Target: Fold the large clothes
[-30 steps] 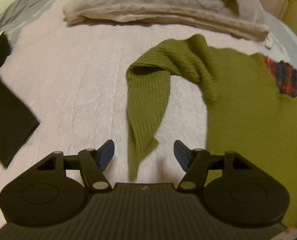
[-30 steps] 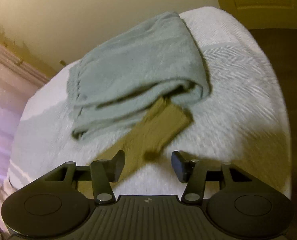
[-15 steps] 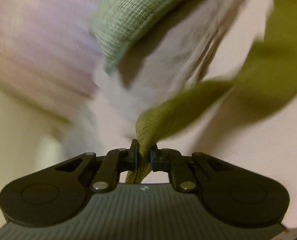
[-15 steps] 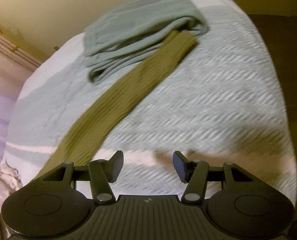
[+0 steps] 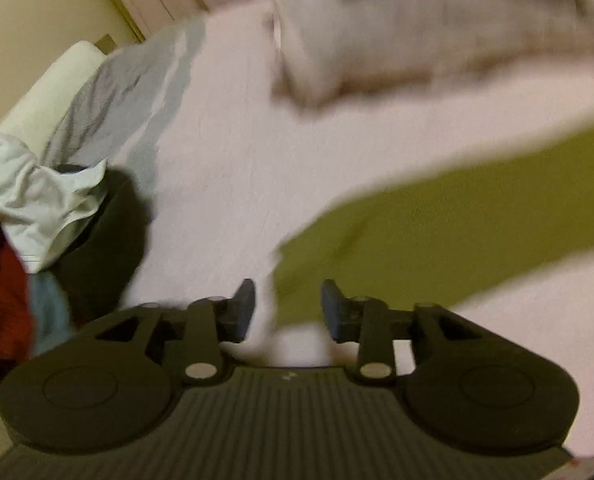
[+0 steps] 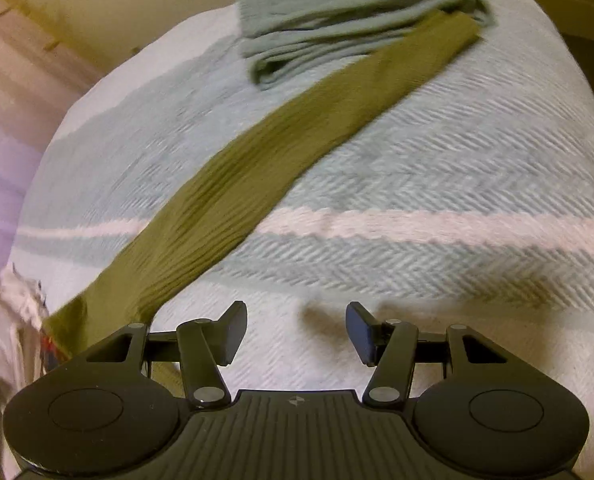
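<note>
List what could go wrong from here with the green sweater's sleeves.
1. The left gripper is opening with the olive sleeve just ahead; still between the pads, it could snag and bunch.
2. The other olive sleeve ends against the folded grey-green cloth; the open right gripper pulling it could drag that stack.

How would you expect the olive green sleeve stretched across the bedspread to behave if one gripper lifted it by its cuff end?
The olive green sleeve looks like soft ribbed knit lying flat and following the bedspread, so it would probably droop limply rather than hold shape. Its ribs suggest it may stretch under its own weight. Its cuff end rests against the folded grey-green cloth, which might shift slightly if dragged.
</note>
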